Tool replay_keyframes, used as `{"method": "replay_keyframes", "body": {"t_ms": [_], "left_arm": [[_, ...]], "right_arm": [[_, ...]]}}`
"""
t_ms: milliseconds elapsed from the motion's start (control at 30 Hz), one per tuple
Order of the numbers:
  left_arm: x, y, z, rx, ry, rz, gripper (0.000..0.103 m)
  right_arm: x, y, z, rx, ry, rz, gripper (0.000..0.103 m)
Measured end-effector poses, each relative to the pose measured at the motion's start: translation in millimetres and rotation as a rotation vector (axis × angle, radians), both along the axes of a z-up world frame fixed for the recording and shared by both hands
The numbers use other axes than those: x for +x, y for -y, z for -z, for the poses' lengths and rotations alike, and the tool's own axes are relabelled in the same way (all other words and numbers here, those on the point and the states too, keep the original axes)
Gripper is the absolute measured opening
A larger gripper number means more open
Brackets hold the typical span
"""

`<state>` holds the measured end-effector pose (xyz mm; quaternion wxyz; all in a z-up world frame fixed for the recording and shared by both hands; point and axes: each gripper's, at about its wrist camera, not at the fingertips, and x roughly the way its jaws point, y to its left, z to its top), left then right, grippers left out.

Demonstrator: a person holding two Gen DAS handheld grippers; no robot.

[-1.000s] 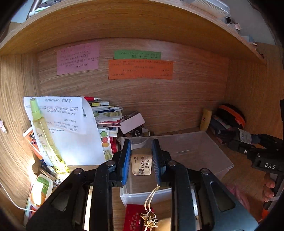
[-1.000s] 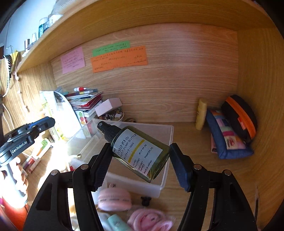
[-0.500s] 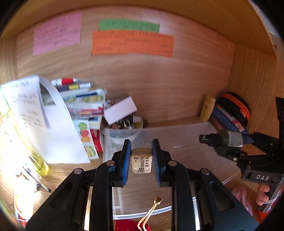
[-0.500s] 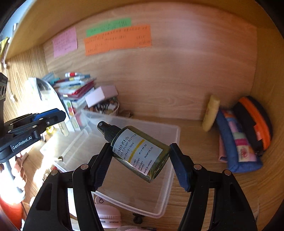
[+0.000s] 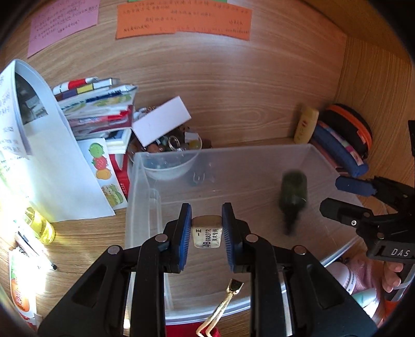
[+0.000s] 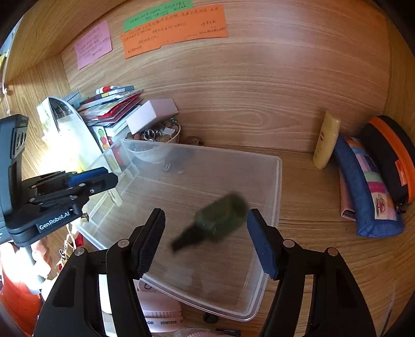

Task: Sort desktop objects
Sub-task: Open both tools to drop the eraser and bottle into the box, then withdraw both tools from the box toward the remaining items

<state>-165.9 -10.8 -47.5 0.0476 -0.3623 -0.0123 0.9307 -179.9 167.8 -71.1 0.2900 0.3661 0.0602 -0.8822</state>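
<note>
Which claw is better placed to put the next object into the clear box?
Left, probably. The left claw grips the eraser above the clear box. The right claw is open; the blurred green bottle looks already released into the box.

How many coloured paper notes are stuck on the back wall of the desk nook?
3. The pink note is furthest left, the green note is top centre, and the orange note sits just below the green, overlapping its lower edge. Others beyond the frame may be hidden.

pink note [image 6: 93, 44], orange note [image 6: 173, 28] stuck on wooden back panel [image 6: 259, 90].
</note>
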Motion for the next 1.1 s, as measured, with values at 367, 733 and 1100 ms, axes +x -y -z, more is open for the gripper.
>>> {"method": "replay_keyframes", "body": {"t_ms": [367,733,1100], "left_arm": [[2.3,2.4,-2.9,0.010,-0.018,0.002,0.037],[22.5,5.2,-26.7,0.039,-0.137,-0.001,0.078],[49.8,10.9,-56.9,-0.013,-0.210,-0.045,0.101]], "right_arm": [[12.7,9.5,-0.2,0.037,-0.048,-0.015,0.064],[35.8,-4.1,-23.8,-0.061,-0.215,0.008,0.096],[52.1,-43.6,-54.4,-0.223,-0.288,0.032,0.103]]}}
